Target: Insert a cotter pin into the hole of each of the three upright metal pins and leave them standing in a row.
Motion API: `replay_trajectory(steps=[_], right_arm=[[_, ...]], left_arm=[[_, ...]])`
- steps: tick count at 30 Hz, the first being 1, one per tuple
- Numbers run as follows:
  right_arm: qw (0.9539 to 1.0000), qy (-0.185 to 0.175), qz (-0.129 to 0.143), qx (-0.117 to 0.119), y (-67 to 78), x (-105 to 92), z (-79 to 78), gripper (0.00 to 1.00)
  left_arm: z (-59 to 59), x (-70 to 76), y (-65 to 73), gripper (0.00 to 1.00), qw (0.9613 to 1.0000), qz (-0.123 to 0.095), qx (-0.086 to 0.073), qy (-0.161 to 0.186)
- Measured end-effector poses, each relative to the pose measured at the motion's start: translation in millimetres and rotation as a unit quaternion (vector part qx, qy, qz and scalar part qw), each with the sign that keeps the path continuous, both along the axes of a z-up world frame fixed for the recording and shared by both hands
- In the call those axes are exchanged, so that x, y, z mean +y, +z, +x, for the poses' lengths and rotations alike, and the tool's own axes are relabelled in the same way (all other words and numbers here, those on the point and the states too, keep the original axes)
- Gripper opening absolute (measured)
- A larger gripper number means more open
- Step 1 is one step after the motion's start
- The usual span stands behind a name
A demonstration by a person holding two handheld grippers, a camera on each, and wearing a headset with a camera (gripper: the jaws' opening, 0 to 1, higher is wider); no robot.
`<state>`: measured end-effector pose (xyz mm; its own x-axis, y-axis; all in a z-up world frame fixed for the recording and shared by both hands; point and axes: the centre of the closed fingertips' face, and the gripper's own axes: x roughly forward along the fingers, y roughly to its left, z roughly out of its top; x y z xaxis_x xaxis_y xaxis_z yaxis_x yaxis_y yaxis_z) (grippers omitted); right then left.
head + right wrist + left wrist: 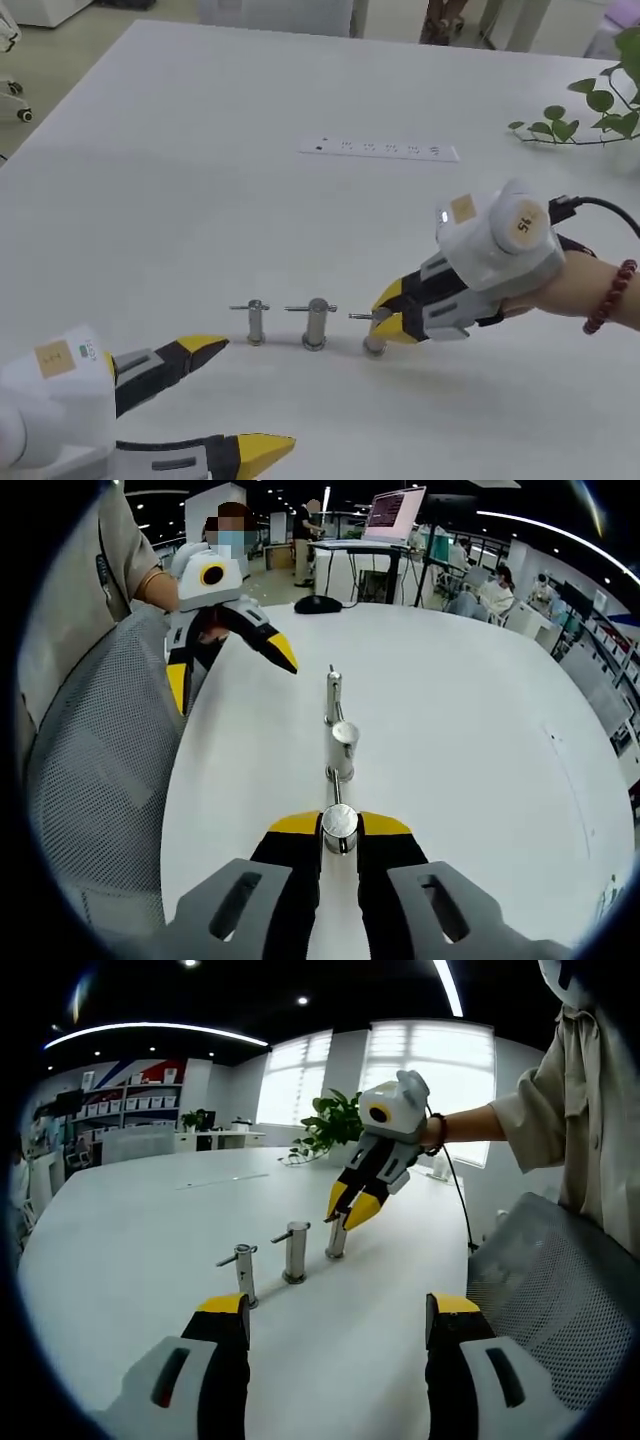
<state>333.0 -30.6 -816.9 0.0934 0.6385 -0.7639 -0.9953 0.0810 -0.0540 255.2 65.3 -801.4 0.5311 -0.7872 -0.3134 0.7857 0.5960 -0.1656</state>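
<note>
Third pin [375, 345]: upright at the row's 3 o'clock end, its cotter pin [360, 316] jutting toward 9 o'clock.
Right gripper [388, 312]: jaws pinched on that pin's top, likely steadying it.
Middle pin [315, 328], end pin [256, 325]: standing, cotters through.
Left gripper [255, 393]: jaws spread, empty, waiting at 7 o'clock.

Three short silvery pins stand upright in a row on the white table [200, 150]: left pin [256, 325], middle pin [315, 328], right pin [374, 346], each with a thin cotter pin [295, 308] crossing its top.
</note>
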Motion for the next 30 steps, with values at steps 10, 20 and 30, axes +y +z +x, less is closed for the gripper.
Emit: replay_trajectory(steps=[10, 20, 30], right_arm=[[1.0000, -0.001, 0.001, 0.002, -2.0, -0.6, 9.1, 0.12], [0.9998, 0.019, 0.004, 0.007, -2.3, 2.7, 3.9, 0.12], [0.9993, 0.023, 0.012, 0.025, -2.5, 4.8, -1.6, 0.13]], left_arm=[[-1.0, 3.0, -2.2, 0.71, 1.0000, 0.003, 0.004, 0.003], [-0.5, 4.1, -0.1, 0.71, 1.0000, 0.003, 0.005, 0.003], [-0.7, 4.9, -1.9, 0.71, 1.0000, 0.005, 0.008, -0.001]])
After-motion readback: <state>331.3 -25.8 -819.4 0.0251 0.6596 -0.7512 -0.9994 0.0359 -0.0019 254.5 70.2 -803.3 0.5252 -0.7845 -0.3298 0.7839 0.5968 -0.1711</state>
